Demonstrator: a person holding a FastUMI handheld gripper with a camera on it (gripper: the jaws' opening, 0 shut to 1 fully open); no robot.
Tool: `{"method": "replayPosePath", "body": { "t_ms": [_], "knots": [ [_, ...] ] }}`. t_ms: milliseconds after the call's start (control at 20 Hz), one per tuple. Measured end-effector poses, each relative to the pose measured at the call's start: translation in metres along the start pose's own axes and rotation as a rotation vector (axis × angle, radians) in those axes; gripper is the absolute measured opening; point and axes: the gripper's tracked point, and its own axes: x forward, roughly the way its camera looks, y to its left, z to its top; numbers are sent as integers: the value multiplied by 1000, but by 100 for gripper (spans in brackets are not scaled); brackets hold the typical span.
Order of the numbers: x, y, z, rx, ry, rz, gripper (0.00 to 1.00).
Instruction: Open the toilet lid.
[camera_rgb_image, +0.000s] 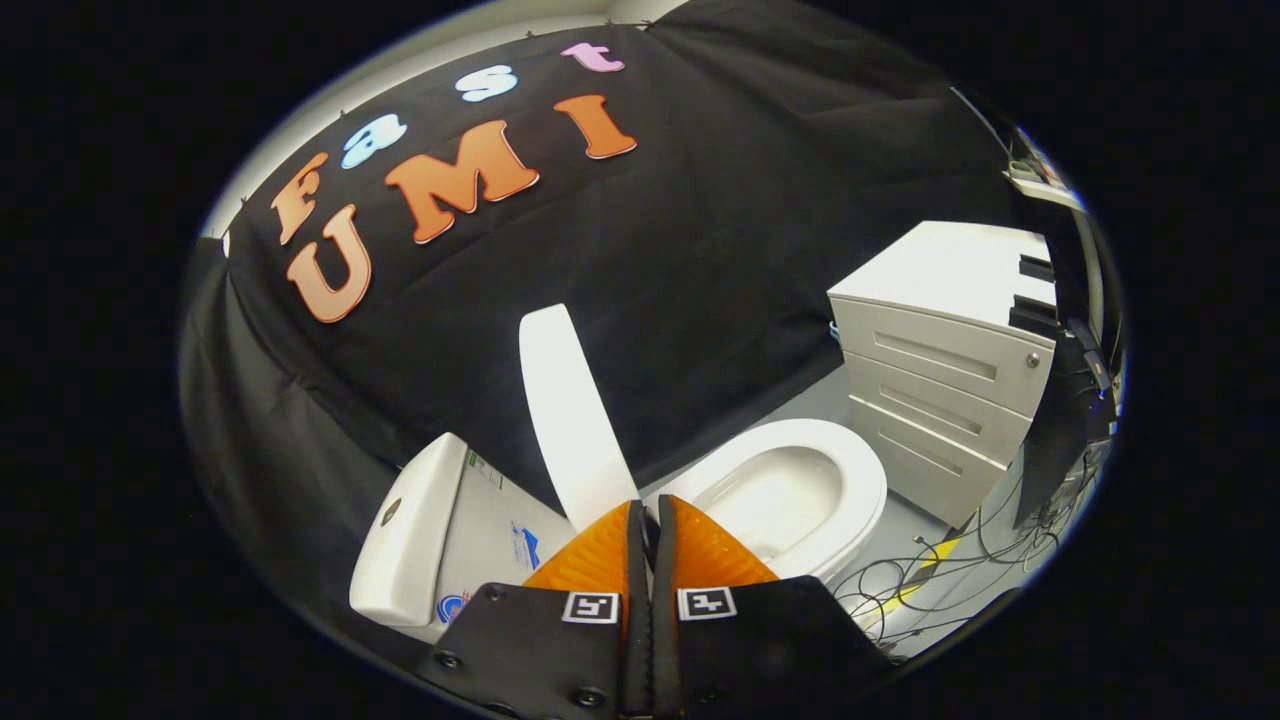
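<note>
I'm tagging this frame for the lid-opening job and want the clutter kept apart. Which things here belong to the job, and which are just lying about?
Belong to the job:
- toilet lid, raised, just ahead of the fingers
- toilet bowl with its seat
- tank
- hand-held gripper, fingers closed together, nothing visibly gripped

Just lying about:
- drawer cabinet beyond the bowl
- loose cables on the floor

Wall: black cloth (700, 250), draped and creased, hung across the back and side of the booth.
Above the cloth: strip of pale wall (420, 55).
Floor: pale grey (905, 520), smooth.
Furniture: white drawer cabinet (940, 380), three drawer fronts, standing against the cloth.
Cables: dark tangle (960, 570) on the floor beside the cabinet.
Light: even, indoor.
</note>
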Motion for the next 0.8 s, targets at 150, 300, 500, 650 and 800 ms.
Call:
{"method": "replayPosePath", "body": {
  "t_ms": [150,300,500,650,800],
  "knots": [
    [-4,16,-4,-54,-10,-4,8],
    [-8,36,-11,-119,-15,3,8],
    [-14,62,-23,-196,-23,21,8],
    [-17,79,-31,-228,-25,36,8],
    [-21,98,-43,-267,-22,61,8]
  ]
}}
